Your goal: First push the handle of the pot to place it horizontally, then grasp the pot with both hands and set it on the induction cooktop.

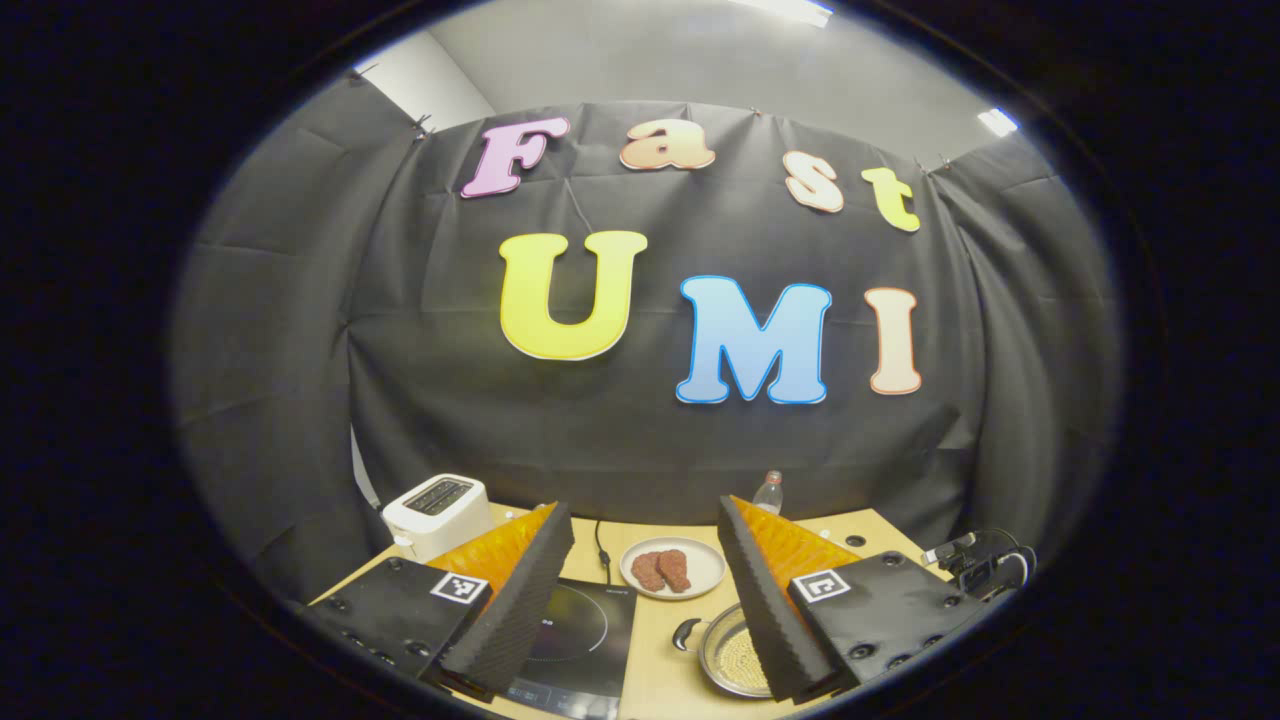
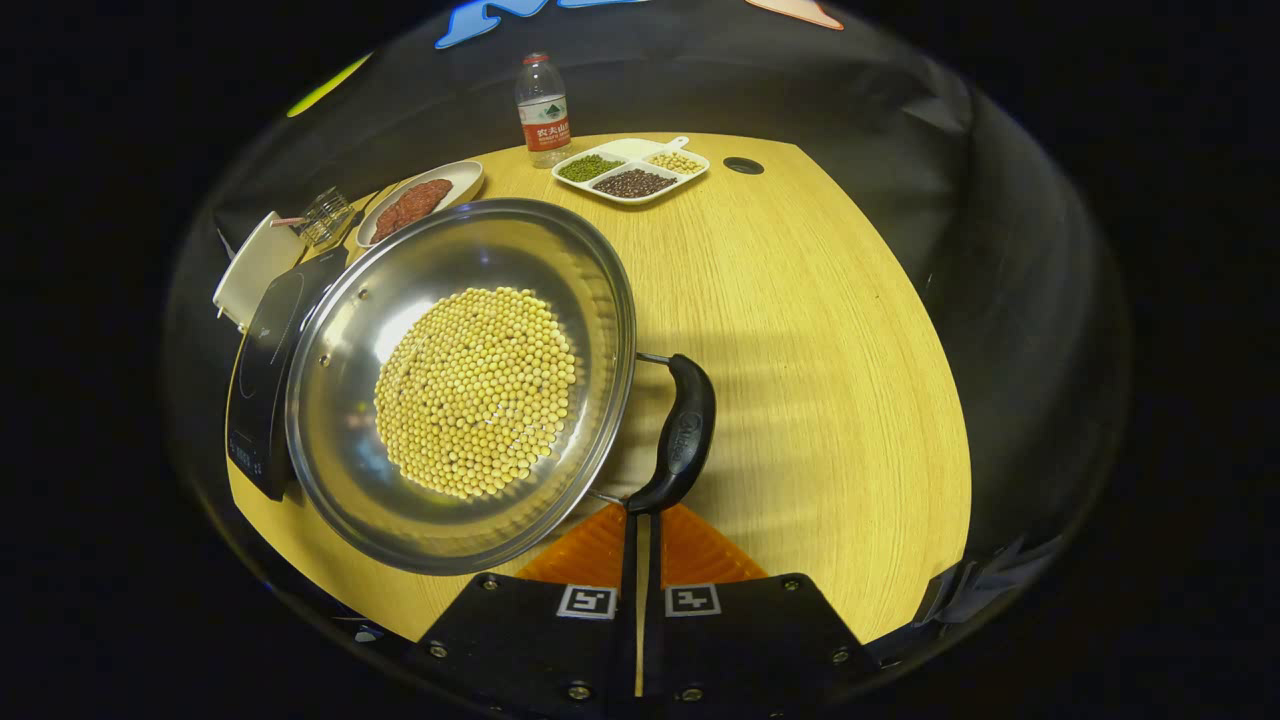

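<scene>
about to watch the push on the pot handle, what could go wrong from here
The right gripper has its fingers closed, tips at the near end of the pot handle; a push there could slip off the rounded end. The pot holds a loose layer of soybeans, so a jerky shove might scatter them. Its far rim seems close to the induction cooktop and could bump its edge.
</scene>
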`<state>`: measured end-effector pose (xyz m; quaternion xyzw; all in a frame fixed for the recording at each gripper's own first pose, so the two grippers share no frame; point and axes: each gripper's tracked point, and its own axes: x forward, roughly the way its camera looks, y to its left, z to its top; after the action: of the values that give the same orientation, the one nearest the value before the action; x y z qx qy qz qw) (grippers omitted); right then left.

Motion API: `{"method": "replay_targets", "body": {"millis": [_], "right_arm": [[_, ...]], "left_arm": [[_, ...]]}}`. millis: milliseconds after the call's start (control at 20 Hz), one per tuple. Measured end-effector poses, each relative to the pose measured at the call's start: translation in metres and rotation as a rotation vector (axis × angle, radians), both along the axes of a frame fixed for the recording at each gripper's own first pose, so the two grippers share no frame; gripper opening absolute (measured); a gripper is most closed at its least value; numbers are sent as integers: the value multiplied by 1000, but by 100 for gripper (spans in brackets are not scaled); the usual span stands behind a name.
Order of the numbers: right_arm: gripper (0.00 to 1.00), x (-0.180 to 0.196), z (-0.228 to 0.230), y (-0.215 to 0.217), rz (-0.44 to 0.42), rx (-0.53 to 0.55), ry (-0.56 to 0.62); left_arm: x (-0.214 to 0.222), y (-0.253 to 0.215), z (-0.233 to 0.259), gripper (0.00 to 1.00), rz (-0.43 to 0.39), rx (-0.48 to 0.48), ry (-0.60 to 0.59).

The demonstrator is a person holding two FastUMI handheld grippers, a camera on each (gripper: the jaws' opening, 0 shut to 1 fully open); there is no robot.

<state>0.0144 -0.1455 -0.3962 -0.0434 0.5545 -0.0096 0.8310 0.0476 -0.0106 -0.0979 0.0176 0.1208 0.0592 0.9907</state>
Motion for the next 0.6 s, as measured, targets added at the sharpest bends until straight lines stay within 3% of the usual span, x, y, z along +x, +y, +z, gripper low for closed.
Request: {"method": "replay_targets", "body": {"millis": [600], "right_arm": [[4,40,-1,-18,48,-41,-42]], "left_arm": [[13,-15,-15,95,8,9,18]]}}
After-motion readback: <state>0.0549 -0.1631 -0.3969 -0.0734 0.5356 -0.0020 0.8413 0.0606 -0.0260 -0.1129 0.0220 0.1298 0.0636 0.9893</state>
